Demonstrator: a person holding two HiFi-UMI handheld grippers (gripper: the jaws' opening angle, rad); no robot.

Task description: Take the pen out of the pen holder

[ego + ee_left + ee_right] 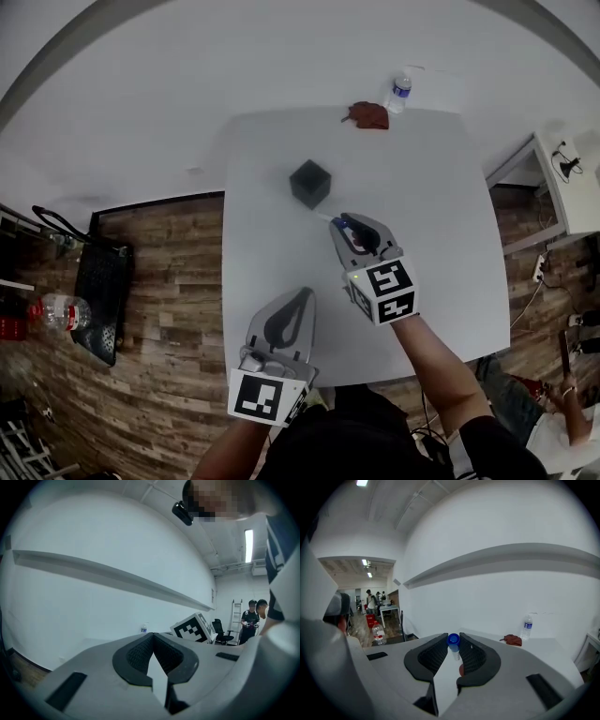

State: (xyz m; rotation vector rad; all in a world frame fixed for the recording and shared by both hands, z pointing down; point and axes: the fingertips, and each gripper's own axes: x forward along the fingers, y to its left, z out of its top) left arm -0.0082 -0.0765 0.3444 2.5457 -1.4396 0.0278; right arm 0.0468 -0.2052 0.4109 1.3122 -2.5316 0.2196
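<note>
The right tool (349,228) is clamped on the pen (453,641), with the blue cap uppermost between the pads and the pale barrel slanting out toward the far left. The pen appears clear of the pen holder (309,183), which stands on the worktop (441,216) just far-left of the tool tips. The left tool (300,300) hangs at the near edge with jaws together and empty (the right hand is nearer the holder), so any further withdrawal should run near-right, along the barrel's axis.

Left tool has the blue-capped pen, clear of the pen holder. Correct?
No. The right tool holds the blue-capped pen, per the right gripper view; the left tool is shut and empty. The pen is clear of the pen holder.
</note>
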